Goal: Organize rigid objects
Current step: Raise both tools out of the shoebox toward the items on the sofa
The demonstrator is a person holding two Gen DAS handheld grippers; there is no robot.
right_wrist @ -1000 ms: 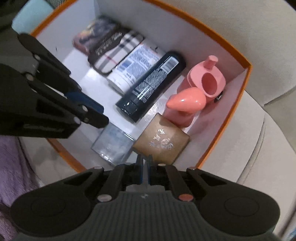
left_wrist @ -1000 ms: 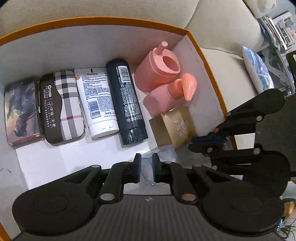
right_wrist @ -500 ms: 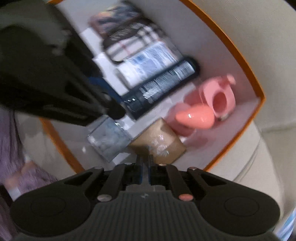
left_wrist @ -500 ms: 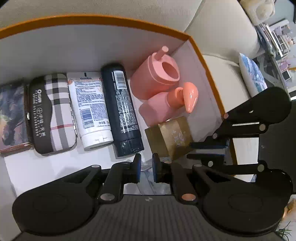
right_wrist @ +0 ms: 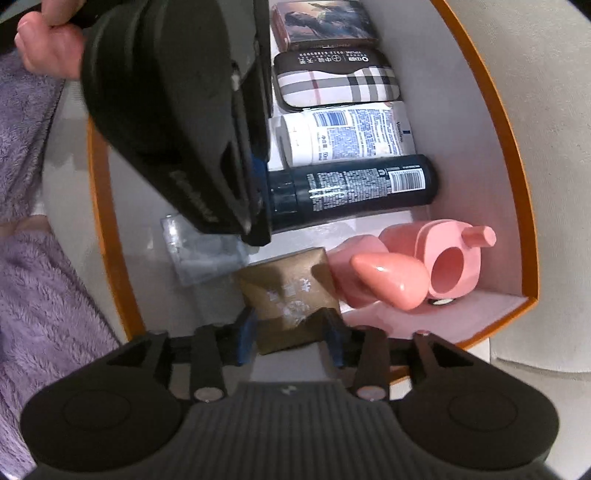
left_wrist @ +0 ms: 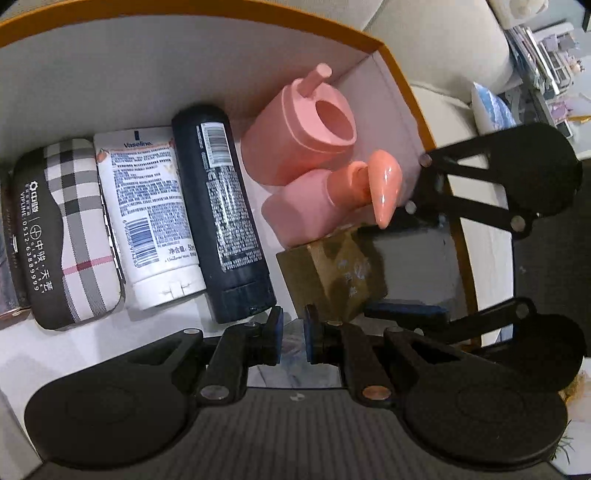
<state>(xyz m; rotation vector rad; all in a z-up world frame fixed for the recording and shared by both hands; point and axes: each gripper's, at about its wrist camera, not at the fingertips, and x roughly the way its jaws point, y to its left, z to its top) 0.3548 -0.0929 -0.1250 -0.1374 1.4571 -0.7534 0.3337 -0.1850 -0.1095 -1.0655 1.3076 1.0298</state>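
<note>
An orange-rimmed box (left_wrist: 406, 92) holds a plaid case (left_wrist: 62, 229), a white Vaseline tube (left_wrist: 147, 214), a black bottle (left_wrist: 221, 221), a pink cup (left_wrist: 295, 136), a pink pump bottle (left_wrist: 332, 199), a gold box (left_wrist: 332, 273) and a clear packet (right_wrist: 199, 254). My right gripper (right_wrist: 291, 334) is open, its fingers on either side of the gold box (right_wrist: 291, 295). My left gripper (left_wrist: 293, 332) has its fingers slightly apart over the clear packet, beside the gold box. Whether it grips the packet is not clear.
The box sits on a beige sofa (left_wrist: 443, 44). A purple fluffy blanket (right_wrist: 44, 295) lies beside it. A dark picture box (right_wrist: 325, 22) lies at the row's far end. A patterned cushion (left_wrist: 491, 110) and a cluttered table are beyond.
My right gripper has opened and moved down around the gold box. My left gripper has come lower and closer to the box floor, its fingers unchanged.
</note>
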